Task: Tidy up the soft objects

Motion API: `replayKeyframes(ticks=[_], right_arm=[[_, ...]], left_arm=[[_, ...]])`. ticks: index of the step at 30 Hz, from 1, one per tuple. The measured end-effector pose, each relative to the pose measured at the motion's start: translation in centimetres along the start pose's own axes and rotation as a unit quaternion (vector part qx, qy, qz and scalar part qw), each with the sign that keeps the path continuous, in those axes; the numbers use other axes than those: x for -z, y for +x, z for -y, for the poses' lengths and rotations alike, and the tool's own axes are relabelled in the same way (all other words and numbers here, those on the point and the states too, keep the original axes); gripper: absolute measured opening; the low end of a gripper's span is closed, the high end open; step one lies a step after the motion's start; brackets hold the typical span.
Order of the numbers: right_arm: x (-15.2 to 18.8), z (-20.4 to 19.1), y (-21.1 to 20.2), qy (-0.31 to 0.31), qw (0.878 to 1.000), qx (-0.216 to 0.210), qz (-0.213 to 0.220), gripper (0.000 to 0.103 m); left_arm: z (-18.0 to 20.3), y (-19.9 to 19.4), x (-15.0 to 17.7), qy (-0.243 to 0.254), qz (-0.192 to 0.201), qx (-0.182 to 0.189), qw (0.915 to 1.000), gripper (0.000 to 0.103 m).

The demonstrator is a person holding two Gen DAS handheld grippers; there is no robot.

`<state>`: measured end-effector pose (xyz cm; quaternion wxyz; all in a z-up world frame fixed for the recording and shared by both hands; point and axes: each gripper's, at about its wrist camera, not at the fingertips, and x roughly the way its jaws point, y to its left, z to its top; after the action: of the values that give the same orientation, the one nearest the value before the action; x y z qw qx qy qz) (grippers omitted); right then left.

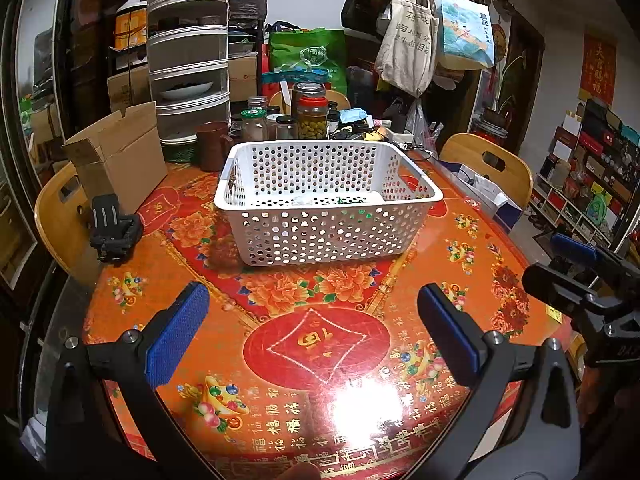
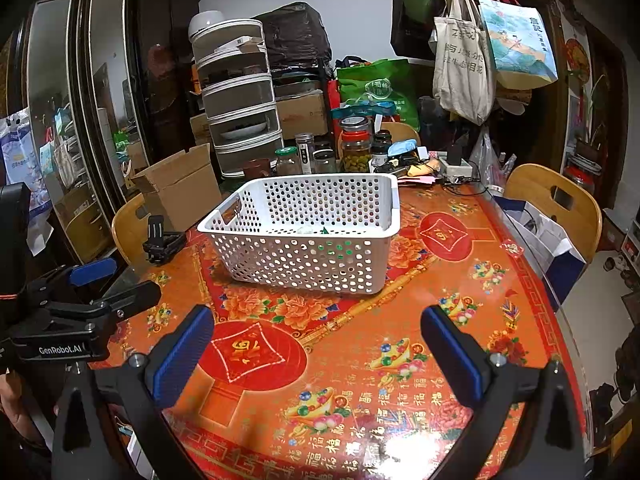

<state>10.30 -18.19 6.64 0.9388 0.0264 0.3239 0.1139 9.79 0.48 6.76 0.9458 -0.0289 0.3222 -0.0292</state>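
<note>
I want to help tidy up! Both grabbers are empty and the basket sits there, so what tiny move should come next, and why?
Probably lift and look around for another soft thing. The left gripper and right gripper are open and empty over the table, no soft object lies loose there, and the white basket already holds something pale and green.

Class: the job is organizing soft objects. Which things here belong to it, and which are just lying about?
Job:
white basket, something white and green lying inside
left hand-held gripper, open
right hand-held gripper, open

Lying about:
cardboard box
jars
black clamp
hanging tote bags
</note>
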Motion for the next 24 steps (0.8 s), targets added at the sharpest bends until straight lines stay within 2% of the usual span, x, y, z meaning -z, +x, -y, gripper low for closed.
replayKeyframes(ticks=[24], right_arm=[[0.00,-0.22,0.00,-0.001,1.000,0.000,-0.001,0.103]], left_arm=[[0.25,0.11,0.20,0.010,0.002,0.000,1.0000,0.103]])
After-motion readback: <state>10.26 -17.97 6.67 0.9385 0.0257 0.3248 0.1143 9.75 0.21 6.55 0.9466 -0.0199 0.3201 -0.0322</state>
